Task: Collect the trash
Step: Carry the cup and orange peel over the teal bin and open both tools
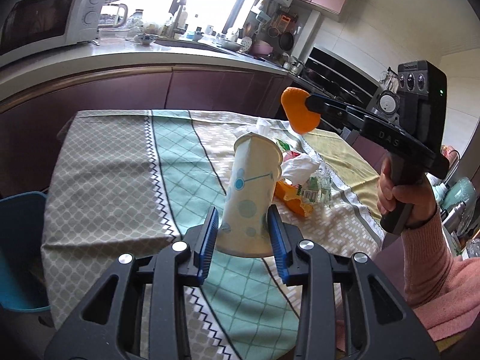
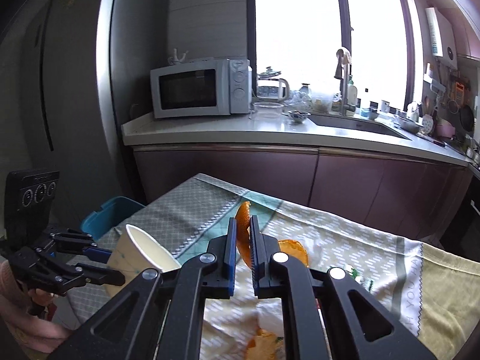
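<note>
In the left wrist view my left gripper (image 1: pixel 243 213) is shut on a white paper cup (image 1: pixel 252 192) with blue dots, its blue pads pressing the cup's lower sides. The cup is tilted and lifted off the tablecloth (image 1: pixel 120 180). My right gripper (image 1: pixel 312 103) hangs above the table's far right, shut on a piece of orange peel (image 1: pixel 300 111). The right wrist view shows the same peel (image 2: pixel 243 210) pinched edge-on in my right gripper (image 2: pixel 243 219). At lower left there, my left gripper (image 2: pixel 112 267) holds the cup (image 2: pixel 144 252), mouth facing the camera.
More trash lies on the cloth: a crumpled white tissue (image 1: pixel 300 165), orange peel (image 1: pixel 294 201) and a clear plastic wrapper (image 1: pixel 318 189). A blue bin (image 2: pixel 111 213) stands on the floor by the table's left edge. A kitchen counter (image 2: pixel 270 135) with a microwave (image 2: pixel 198 88) runs behind.
</note>
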{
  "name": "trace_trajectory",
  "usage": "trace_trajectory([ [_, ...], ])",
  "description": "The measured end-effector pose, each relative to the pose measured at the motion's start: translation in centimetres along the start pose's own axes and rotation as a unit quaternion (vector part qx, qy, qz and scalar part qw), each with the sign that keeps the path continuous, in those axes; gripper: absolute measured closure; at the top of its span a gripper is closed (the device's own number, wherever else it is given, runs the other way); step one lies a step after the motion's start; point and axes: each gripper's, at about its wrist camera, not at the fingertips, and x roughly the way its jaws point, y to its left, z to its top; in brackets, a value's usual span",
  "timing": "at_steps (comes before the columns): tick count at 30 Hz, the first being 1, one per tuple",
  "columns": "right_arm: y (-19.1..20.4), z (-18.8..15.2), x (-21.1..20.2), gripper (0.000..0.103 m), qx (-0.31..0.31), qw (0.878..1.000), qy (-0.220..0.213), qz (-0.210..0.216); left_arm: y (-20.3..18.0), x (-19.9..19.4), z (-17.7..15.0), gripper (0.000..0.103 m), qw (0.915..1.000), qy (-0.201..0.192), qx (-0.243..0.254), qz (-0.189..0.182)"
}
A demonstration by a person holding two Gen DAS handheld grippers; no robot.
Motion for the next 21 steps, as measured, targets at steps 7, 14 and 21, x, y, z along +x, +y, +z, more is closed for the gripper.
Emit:
trace_trajectory([
  [7,7.0,1.8,4.0,0.096,-0.018,0.993,0.000,0.120,5.6,-6.8,-0.3,0.069,0.9950,-0.039,-0.040,0.083],
  [14,14.8,4.2,9.7,0.096,-0.038,0.974,0.013,0.225,12.7,-12.9,-1.8,0.069,0.9780,-0.056,-0.091,0.179],
  [21,20.4,5.7,15.6,0.096,-0.025,0.956,0.050,0.289,18.9,-15.3,-4.0,0.069,0.9623,-0.043,-0.136,0.232],
])
